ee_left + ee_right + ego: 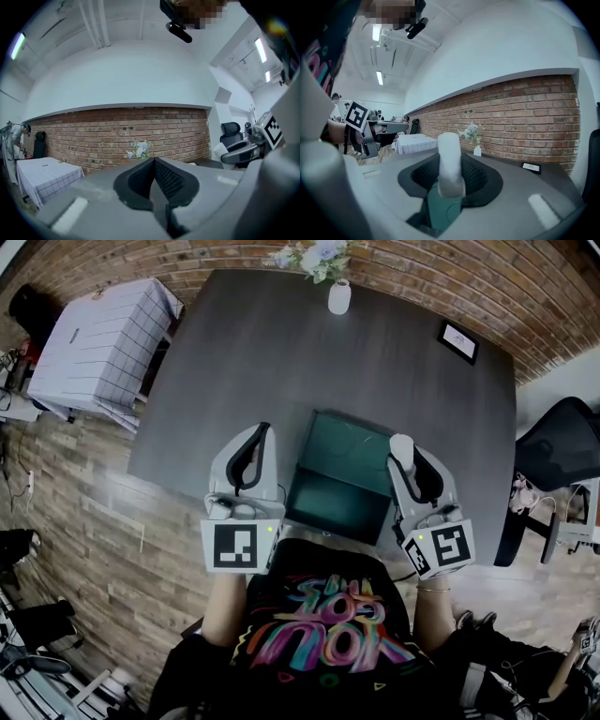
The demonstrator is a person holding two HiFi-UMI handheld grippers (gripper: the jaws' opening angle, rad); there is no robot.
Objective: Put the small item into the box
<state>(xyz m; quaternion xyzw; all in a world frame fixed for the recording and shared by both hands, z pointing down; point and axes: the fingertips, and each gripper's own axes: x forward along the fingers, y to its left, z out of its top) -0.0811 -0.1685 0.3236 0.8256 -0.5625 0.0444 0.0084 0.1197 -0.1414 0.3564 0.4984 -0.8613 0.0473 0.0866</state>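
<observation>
An open dark green box (342, 474) lies at the near edge of the dark table (244, 362). My right gripper (401, 444) hovers at the box's right side, shut on a small white cylindrical item (400, 448). In the right gripper view the white item (450, 161) stands upright between the black pads, with the green box (445, 211) showing below the jaws. My left gripper (262, 430) is held just left of the box; in the left gripper view its pads (168, 180) meet with nothing between them.
A white vase with flowers (338, 294) stands at the table's far edge, and a small framed card (458, 340) lies at its far right. A table under a checked cloth (98, 338) stands to the left, a black office chair (558, 456) to the right.
</observation>
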